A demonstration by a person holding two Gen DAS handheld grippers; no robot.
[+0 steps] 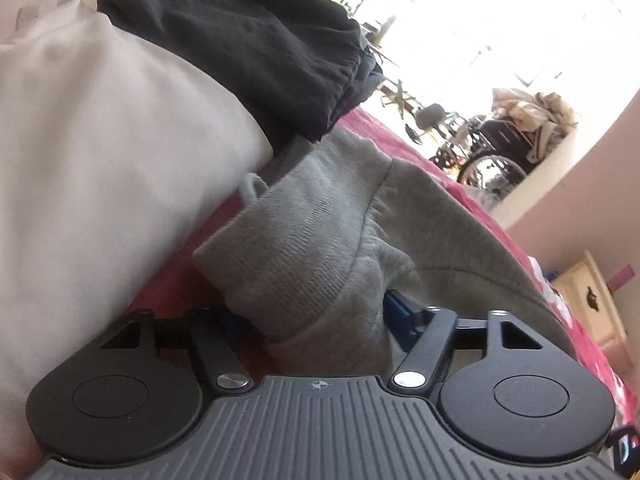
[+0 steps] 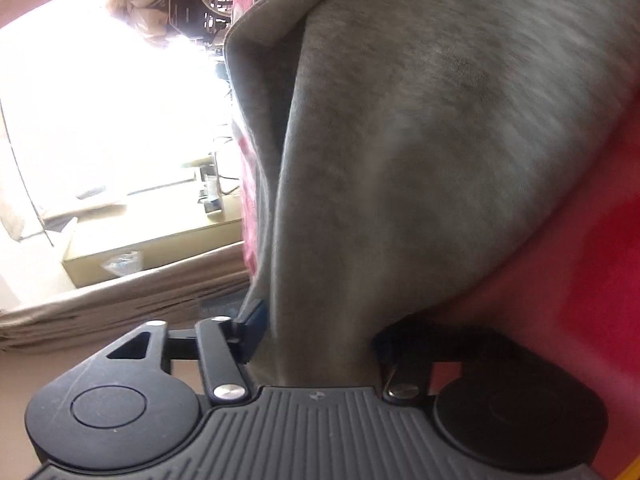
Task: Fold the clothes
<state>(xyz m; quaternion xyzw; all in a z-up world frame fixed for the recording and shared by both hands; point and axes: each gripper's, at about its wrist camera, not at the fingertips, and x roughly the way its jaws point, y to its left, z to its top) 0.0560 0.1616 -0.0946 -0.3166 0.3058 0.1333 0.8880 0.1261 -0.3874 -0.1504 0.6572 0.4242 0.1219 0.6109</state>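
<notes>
While held low over the red bedcover [image 1: 404, 140], looks along it under the jaws and far ahead of them. To the left of the left jaws, and rising high above them: big pale cloth [image 1: 100, 140], smooth, resting on the bedcover. Directly ahead of both pairs of jaws, and lying on the bedcover: grey garment [image 1: 320, 232], thick and soft. Beyond the pale cloth, further from the left jaws: black garment [image 1: 248, 48], crumpled, leaning on the pale cloth.

Left gripper [image 1: 312, 312]: jaws about half closed, clamped on a bunched ribbed edge of the grey garment. Cloth fills the whole gap and touches both fingers, with the rest of the ribbed band standing up just ahead.

Right gripper [image 2: 316, 328]: turned on its side, jaws narrower than the left pair, pinching a fold of the same grey garment. Again no free space between cloth and fingers. From this grip, spreads ahead and to the right as a wide sheet, with red bedcover at the right of the jaws.

Far ahead of the left jaws, past the bed edge: wheelchair [image 1: 492, 160] in strong window light. Far right of them: small cream cabinet [image 1: 592, 300].
</notes>
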